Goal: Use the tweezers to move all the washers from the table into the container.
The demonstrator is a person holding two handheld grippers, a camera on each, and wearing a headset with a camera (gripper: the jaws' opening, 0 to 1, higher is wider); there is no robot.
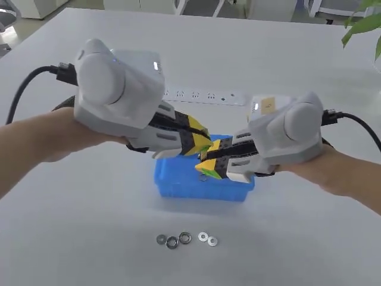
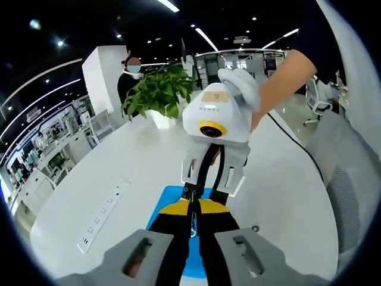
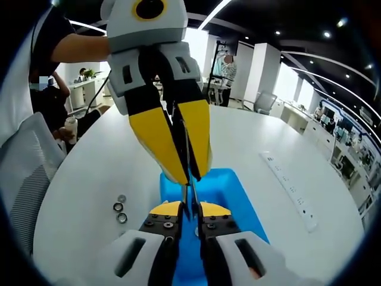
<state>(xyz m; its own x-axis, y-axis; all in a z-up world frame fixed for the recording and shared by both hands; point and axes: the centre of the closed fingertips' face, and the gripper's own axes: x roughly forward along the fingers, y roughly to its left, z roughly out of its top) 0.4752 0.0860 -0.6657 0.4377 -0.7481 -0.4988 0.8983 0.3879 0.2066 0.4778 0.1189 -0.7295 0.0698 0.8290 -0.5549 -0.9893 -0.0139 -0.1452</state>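
Head view: left gripper point(image 1: 206, 140) is closed on the tweezers point(image 2: 193, 225), and the right gripper point(image 1: 203, 168) looks clamped on them too, over the container point(image 1: 190, 189). Washers point(image 1: 186, 239) sit in a row on the table point(image 1: 71, 238) nearby. Advice: settle one firm grip and avoid the container rim. Open table all round.

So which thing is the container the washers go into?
Start at the big white table and find where the left tool and right tool meet tip to tip. Just beneath them sits the container, with a white power strip behind it and a row of washers in front. It is the only blue thing there, a low open box.
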